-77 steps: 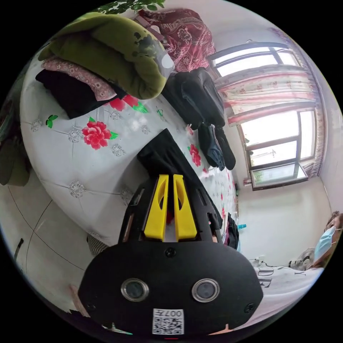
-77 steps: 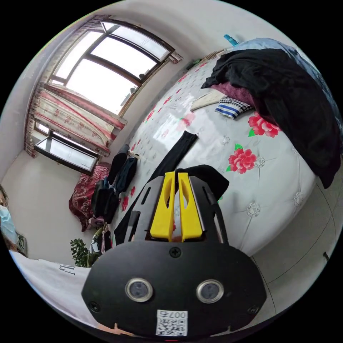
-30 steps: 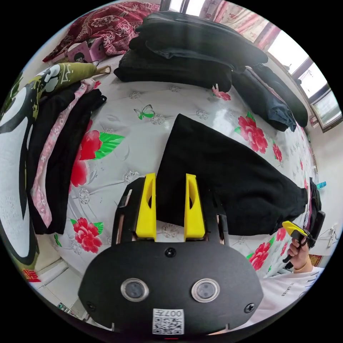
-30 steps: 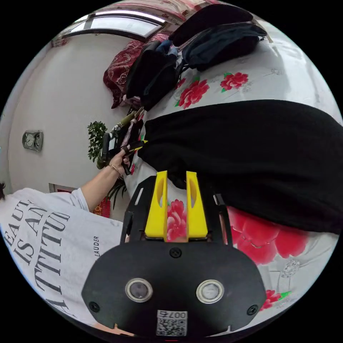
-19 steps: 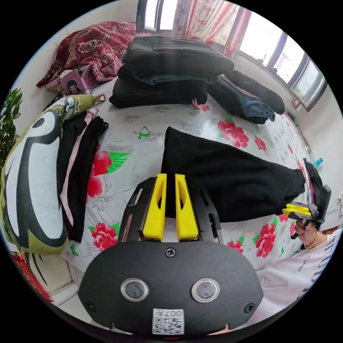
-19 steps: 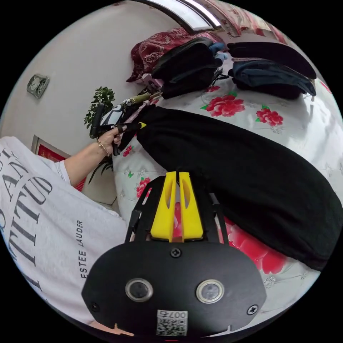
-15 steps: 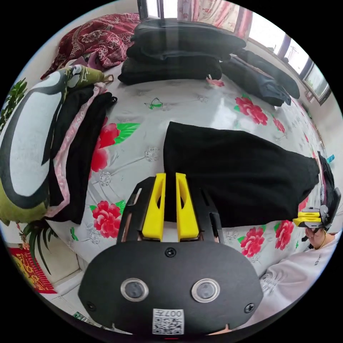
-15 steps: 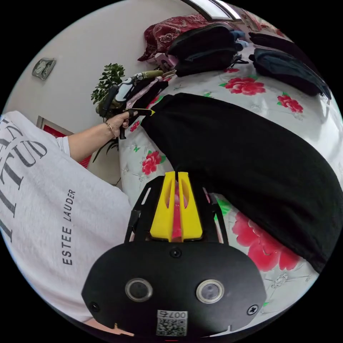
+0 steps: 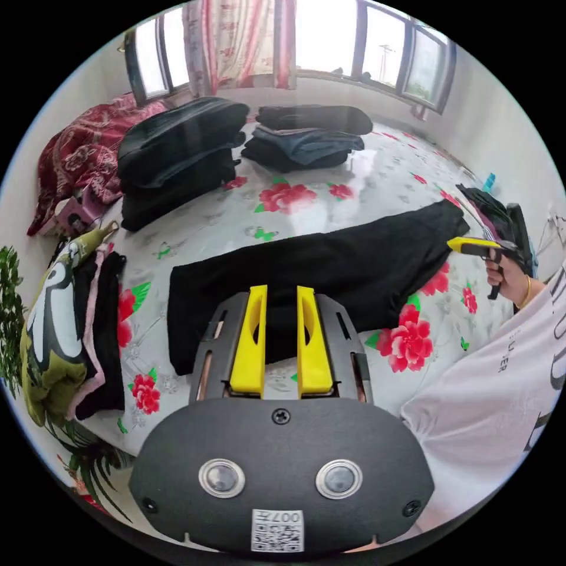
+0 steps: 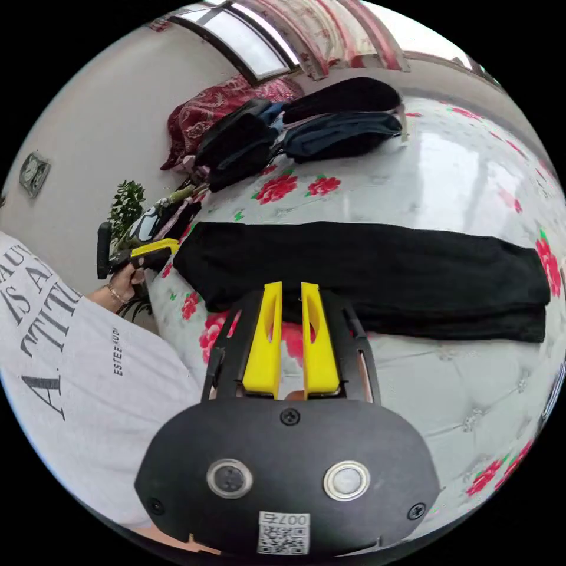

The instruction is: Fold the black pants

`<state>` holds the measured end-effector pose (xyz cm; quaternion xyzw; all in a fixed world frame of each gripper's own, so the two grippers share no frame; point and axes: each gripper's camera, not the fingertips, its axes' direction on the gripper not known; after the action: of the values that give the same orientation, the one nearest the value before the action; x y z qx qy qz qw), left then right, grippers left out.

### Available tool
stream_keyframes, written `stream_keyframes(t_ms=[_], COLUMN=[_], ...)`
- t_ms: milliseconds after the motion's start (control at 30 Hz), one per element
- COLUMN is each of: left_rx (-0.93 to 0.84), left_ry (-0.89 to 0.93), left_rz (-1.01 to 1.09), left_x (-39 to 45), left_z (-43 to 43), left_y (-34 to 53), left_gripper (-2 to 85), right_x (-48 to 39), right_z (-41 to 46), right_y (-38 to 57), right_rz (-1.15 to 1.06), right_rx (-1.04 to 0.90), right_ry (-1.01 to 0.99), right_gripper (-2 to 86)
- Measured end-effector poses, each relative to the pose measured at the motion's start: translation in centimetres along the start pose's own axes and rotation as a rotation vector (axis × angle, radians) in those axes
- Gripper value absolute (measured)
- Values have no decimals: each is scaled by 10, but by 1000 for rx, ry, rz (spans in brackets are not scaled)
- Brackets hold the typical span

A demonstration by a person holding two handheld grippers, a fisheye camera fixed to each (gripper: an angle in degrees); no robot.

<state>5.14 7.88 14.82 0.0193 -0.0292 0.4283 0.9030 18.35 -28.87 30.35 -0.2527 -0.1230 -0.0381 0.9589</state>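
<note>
Yellow fingers (image 9: 248, 342) of the left gripper (image 9: 281, 292) and right gripper (image 10: 291, 287), clenched half a second ago, now stand parted and empty above the black pants (image 9: 306, 271), released lengthwise on the flowered bed (image 9: 377, 177), ready for folding.

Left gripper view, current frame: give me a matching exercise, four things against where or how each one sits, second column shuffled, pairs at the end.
Things:
1. black pants
2. right gripper
3. left gripper
4. penguin-print cushion

States:
A. jaws apart, over the pants' near edge
B. held beside the narrow end of the pants
C. spread flat in a long strip on the floral bed cover
D. at the bed's edge, against a stack of dark and pink clothes

Pairs: 1-C, 2-B, 3-A, 4-D
</note>
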Motion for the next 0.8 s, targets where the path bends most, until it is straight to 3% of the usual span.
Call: stream_keyframes(t_ms=[133, 300, 533, 700, 800], left_rx=[-63, -248, -243, -152, -146], left_ry=[136, 22, 136, 178, 175], left_rz=[296, 333, 255, 254, 270], left_x=[97, 130, 105, 90, 87], left_z=[31, 81, 74, 40, 38], left_y=[-21, -35, -48, -48, -47], left_gripper=[87, 51, -7, -9, -10], right_x=[97, 172, 192, 175, 187], right_z=[-45, -60, -60, -106, -97], right_y=[6, 1, 4, 30, 32], right_rz=[355, 560, 590, 507, 534], right_rx=[143, 202, 242, 402, 324], right_ry=[237, 304, 245, 227, 177], right_gripper=[56, 60, 10, 6, 23])
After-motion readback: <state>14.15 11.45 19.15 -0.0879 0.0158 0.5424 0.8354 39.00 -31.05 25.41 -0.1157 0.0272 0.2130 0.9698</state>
